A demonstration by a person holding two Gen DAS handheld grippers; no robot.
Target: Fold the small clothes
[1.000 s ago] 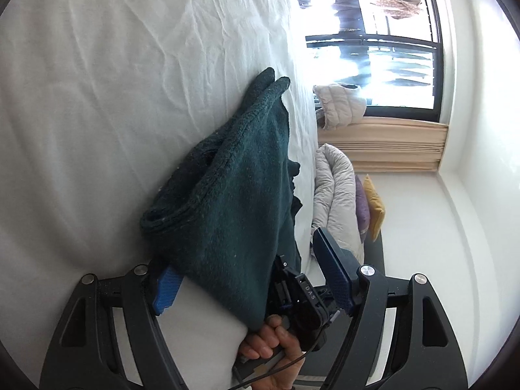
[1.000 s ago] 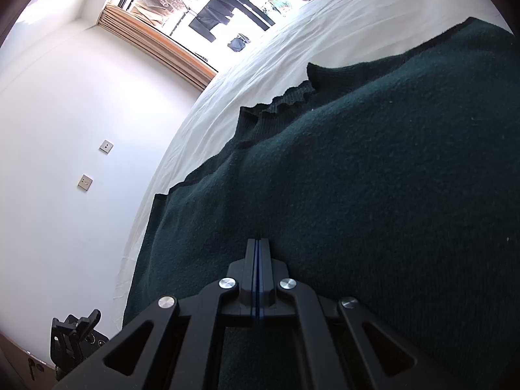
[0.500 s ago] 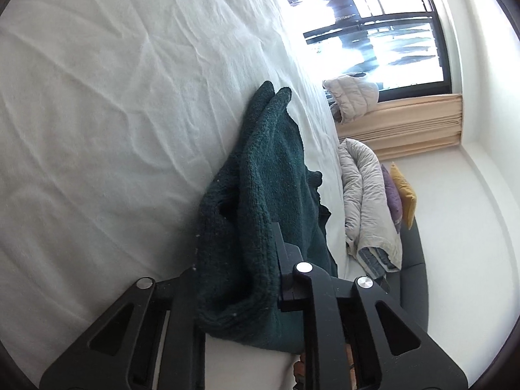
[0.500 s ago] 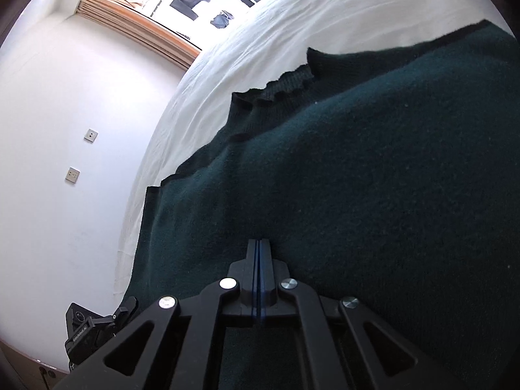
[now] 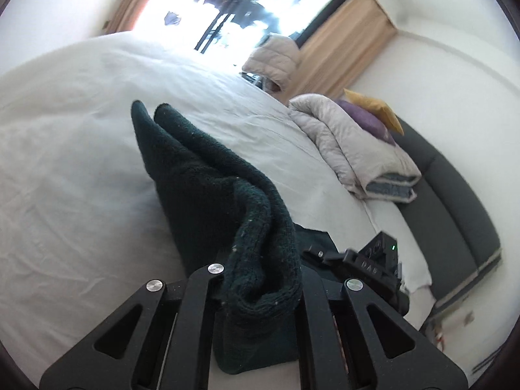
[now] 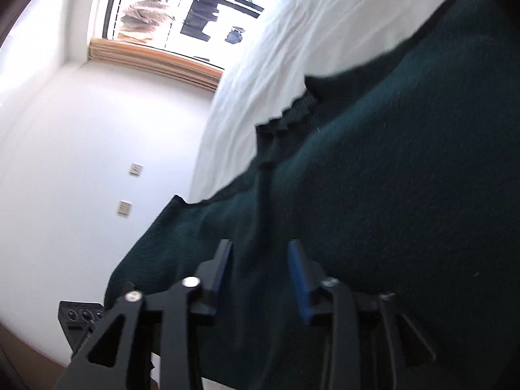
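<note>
A dark green knit sweater [image 5: 201, 175] lies on the white bed [image 5: 65, 162]. One bunched fold of it rises off the sheet, and my left gripper [image 5: 263, 292] is shut on that thick folded edge. In the right wrist view the sweater [image 6: 406, 178] spreads flat across the bed [image 6: 292, 32], its ribbed collar [image 6: 292, 113] pointing toward the window. My right gripper [image 6: 261, 273] hovers just over the cloth and its jaws are opening. The blue pads [image 6: 299, 279] stand apart and do not pinch the fabric.
A folded grey quilt [image 5: 357, 149] sits at the bed's far edge, with purple and yellow cushions [image 5: 370, 120] behind it on a dark sofa [image 5: 455, 201]. A bright window [image 5: 260, 9] is beyond. A white wall with sockets [image 6: 135, 169] runs along the bed's other side.
The left gripper closed on the sweater's folded edge, then lifted it while rolling upright. The right gripper's jaws, shut a moment ago, have parted, and it drew back a little from the cloth.
</note>
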